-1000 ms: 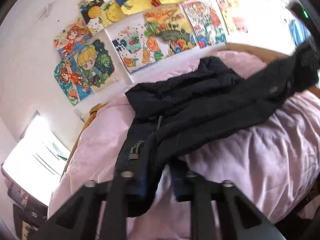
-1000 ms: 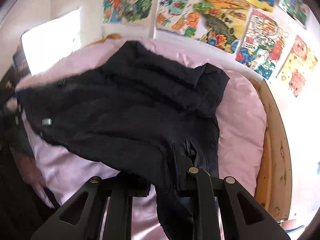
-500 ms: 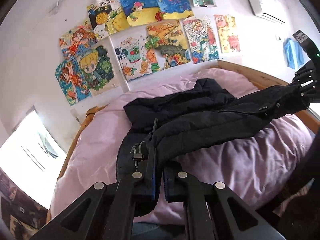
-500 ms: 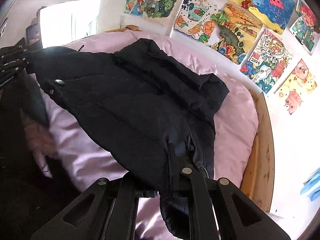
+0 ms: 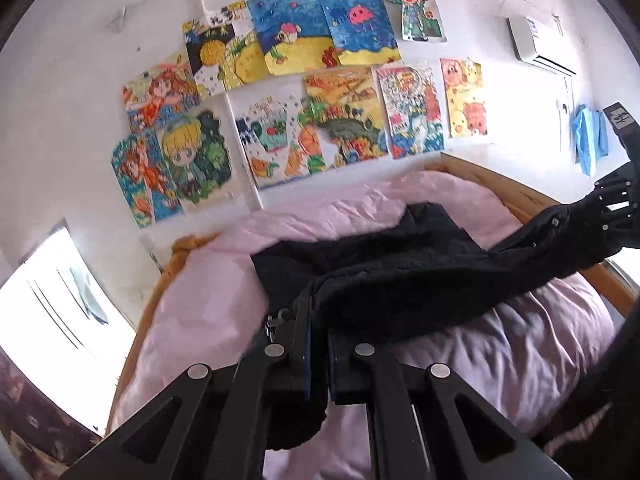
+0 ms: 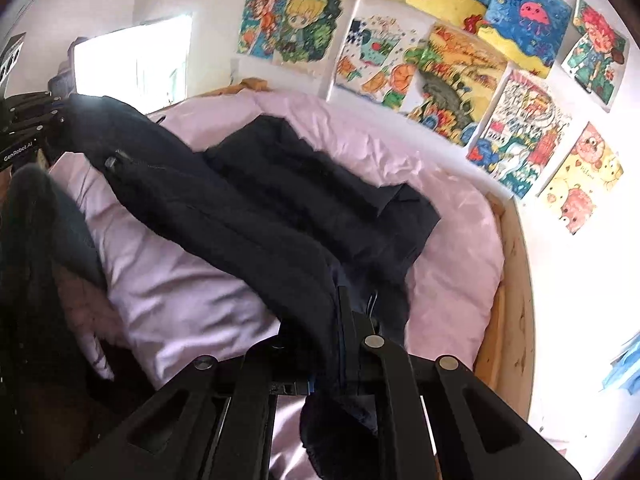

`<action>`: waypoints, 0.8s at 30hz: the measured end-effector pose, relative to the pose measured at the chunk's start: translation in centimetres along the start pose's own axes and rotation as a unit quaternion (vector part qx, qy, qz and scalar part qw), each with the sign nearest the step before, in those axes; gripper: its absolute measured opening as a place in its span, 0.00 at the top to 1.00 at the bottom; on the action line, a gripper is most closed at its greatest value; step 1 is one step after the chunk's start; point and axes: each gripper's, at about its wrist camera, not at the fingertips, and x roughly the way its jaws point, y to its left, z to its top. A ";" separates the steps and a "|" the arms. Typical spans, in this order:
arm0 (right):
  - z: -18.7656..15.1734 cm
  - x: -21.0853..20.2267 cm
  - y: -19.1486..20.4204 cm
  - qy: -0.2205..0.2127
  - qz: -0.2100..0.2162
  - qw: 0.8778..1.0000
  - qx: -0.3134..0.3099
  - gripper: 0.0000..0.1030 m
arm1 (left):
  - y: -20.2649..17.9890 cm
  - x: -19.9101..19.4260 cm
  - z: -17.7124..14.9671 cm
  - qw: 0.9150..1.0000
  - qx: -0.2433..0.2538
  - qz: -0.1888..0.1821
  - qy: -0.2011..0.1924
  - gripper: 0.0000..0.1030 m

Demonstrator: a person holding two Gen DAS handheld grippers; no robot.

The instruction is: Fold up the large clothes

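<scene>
A large black padded jacket (image 5: 400,280) lies partly on a bed with a pink duvet (image 5: 208,288). My left gripper (image 5: 318,340) is shut on the jacket's near edge beside its zipper. My right gripper (image 6: 340,336) is shut on the opposite end of that edge. The edge is lifted and stretched between the two grippers, above the bed. The far half of the jacket (image 6: 320,184) still rests on the duvet (image 6: 192,292). In the left wrist view the right gripper (image 5: 616,216) shows at the far right. In the right wrist view the left gripper (image 6: 28,128) shows at the far left.
A wooden bed frame (image 6: 512,280) borders the duvet. Children's drawings (image 5: 320,92) cover the wall behind the bed. A bright window (image 5: 48,312) is on the left. An air conditioner (image 5: 540,44) hangs high on the right. A dark-clothed person (image 6: 36,280) stands at the bed's near side.
Both grippers have risen and drawn back, lifting the jacket's near edge off the duvet and pulling it taut. The left jaws closed tight on the fabric.
</scene>
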 end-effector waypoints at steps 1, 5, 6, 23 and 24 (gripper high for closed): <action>0.6 0.2 -0.5 -0.005 -0.005 1.000 0.002 0.93 | 0.0 0.4 0.7 1.000 0.001 0.004 -0.003 0.94; 2.5 1.9 -1.9 -0.019 -0.019 1.000 0.014 0.93 | 0.4 3.0 3.6 1.000 -0.003 0.011 -0.005 0.94; 3.2 2.6 -2.4 -0.021 -0.024 0.999 0.016 0.93 | 0.4 3.8 4.4 1.000 0.000 0.015 -0.004 0.94; 10.2 15.7 -7.4 -0.047 -0.059 0.997 0.011 0.93 | 1.2 17.3 10.5 0.998 0.012 0.056 0.029 0.94; 10.4 16.6 -7.6 -0.046 -0.060 0.997 0.011 0.93 | 1.2 18.1 10.8 0.998 0.017 0.058 0.032 0.94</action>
